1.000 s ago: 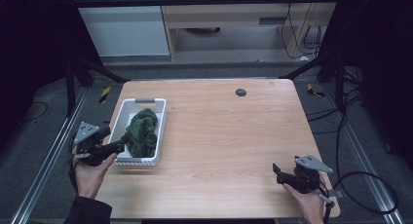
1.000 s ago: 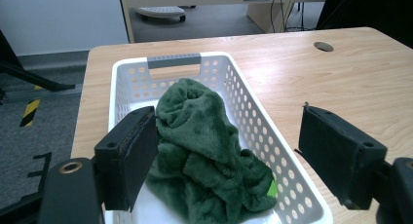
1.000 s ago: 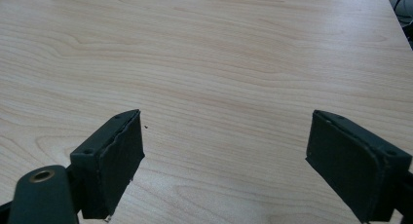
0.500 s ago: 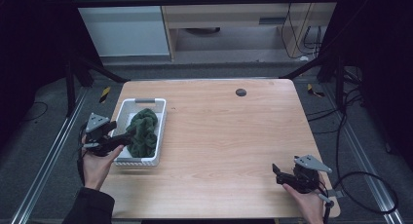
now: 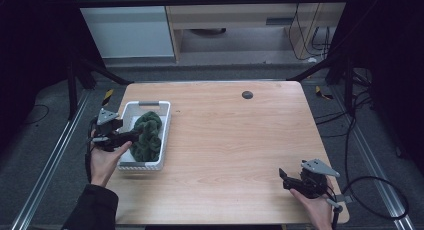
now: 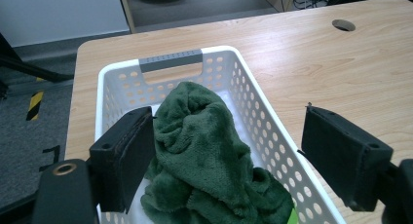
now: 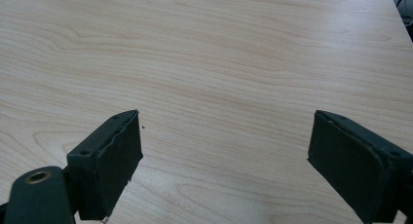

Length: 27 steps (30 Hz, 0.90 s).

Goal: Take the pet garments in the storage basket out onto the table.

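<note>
Over the white basket's (image 6: pixel 272 136) rim, left gripper (image 6: pixel 226 151) spread around green towel (image 6: pixel 204 156); right gripper (image 7: pixel 224 151) spread above bare table (image 7: pixel 219 48).

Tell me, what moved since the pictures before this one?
The left gripper moved forward from the basket's near corner, jaws open over the green towel; no grip yet. The white basket, the towel and the right gripper, open over the table, stayed put.
</note>
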Motion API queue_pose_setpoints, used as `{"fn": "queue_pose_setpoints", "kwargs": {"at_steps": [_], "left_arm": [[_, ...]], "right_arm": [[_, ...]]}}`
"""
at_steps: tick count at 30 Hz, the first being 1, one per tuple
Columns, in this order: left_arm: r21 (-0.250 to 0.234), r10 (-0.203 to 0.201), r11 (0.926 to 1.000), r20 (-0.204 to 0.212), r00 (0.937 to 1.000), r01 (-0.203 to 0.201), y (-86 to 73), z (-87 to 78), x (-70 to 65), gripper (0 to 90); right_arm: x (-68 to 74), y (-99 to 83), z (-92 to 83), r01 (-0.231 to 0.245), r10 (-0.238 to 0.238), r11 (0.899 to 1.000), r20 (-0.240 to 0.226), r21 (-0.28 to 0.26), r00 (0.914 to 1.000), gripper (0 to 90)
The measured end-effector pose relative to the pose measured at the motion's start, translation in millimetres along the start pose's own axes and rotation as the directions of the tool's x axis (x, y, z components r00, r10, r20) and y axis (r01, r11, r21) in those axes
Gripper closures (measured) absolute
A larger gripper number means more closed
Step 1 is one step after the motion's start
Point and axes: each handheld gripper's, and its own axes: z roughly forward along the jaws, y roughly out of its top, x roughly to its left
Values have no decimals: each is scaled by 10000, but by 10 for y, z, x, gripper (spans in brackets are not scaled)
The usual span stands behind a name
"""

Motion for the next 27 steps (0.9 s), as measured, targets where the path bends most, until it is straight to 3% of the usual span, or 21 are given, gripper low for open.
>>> {"fn": "queue_pose_setpoints", "kwargs": {"at_steps": [15, 27], "left_arm": [[807, 204, 9965, -82, 9998, -197, 82, 232, -2, 185], [1721, 357, 9845, -148, 9993, -326, 83, 437, 22, 177]], "right_arm": [[-4, -4, 9, 35, -35, 10000, -18, 75, 10000, 116], [2, -6, 23, 67, -65, 9998, -113, 171, 9999, 109]]}}
